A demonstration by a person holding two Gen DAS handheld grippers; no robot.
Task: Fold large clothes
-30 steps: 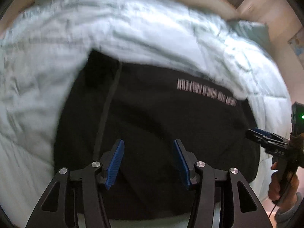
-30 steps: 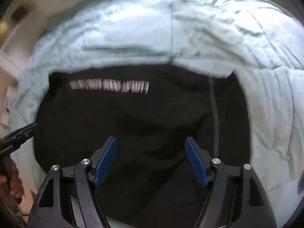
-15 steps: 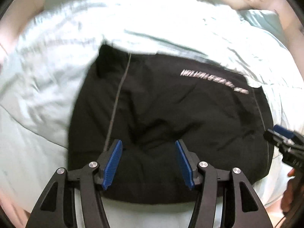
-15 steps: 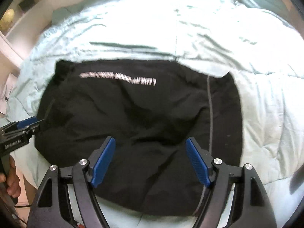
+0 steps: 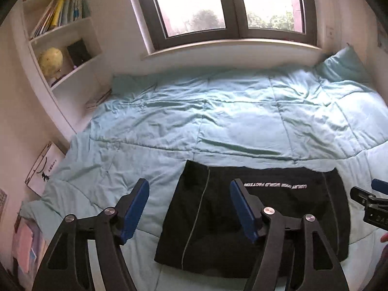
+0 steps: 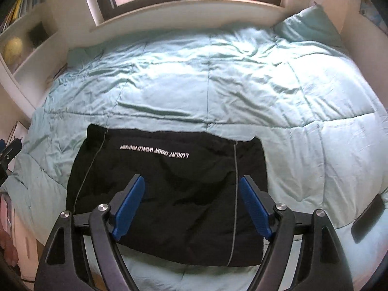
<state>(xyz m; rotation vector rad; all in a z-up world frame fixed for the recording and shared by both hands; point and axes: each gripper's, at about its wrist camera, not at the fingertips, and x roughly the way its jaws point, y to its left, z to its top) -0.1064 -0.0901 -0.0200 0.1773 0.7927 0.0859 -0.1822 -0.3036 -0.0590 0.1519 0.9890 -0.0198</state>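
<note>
A black garment [image 6: 167,194] lies folded into a flat rectangle on the pale blue quilt [image 6: 218,84], in the lower middle of the right wrist view and the lower right of the left wrist view. A line of white lettering [image 6: 154,151] runs across its upper part, upside down from here, and a thin grey stripe runs down near each side edge.

The left gripper [image 5: 189,208] hangs above the bed with its jaws wide apart; they have just been opening, and nothing is between them. Its left blue pad sits over bare quilt, its right one over the garment's upper left area. The right gripper [image 6: 191,206] is also spread wide, its jaws having just been opening too, with nothing gripped; both blue pads frame the lower half of the garment without touching it.

At the far right edge of the left wrist view the other gripper's tip shows. A window [image 5: 225,7] fills the top of that view, with a white bookshelf [image 5: 60,48] holding books and a yellowish globe [image 5: 51,60] at upper left. A blue pillow [image 6: 310,24] rests at the upper right. A dark flat object [image 6: 368,215] lies on the quilt at the lower right edge; I cannot tell what it is.
</note>
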